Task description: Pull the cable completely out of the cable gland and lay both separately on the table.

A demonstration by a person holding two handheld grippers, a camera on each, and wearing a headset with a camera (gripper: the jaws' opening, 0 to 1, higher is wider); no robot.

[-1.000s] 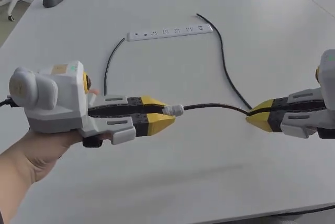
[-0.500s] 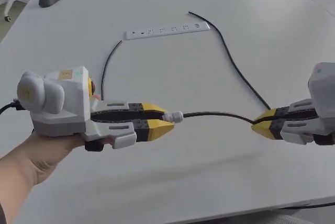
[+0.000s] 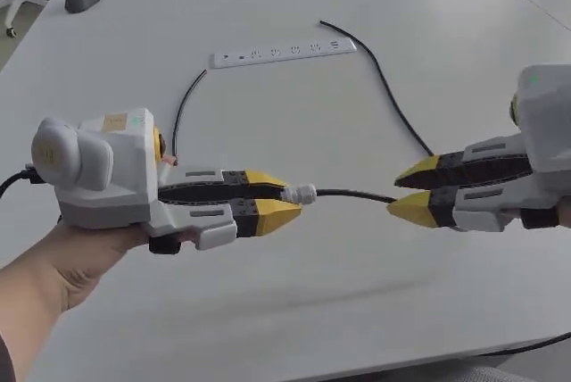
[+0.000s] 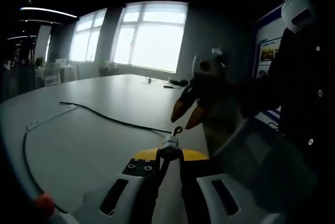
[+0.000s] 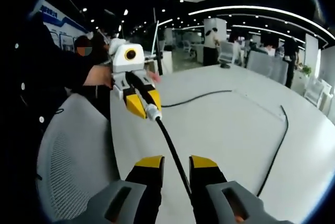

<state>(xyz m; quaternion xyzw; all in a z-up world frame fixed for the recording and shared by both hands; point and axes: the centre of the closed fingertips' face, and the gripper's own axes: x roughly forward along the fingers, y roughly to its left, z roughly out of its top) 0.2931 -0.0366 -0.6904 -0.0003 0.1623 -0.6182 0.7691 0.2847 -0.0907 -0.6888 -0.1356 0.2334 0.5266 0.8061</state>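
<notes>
Loosened since a moment ago, the right gripper (image 3: 396, 193) stands spread astride the cable (image 3: 343, 193); the left gripper (image 3: 291, 197) pinches the gland (image 3: 300, 192) above the near edge of the table (image 3: 357, 293), cable running straight rightward from it.

Cable gland (image 3: 299, 192): small, white, was horizontal, raised above the near half of the worktop (image 3: 294, 302). Cable (image 3: 352, 194): thin, black, entered gland, trailed toward far edge.
</notes>
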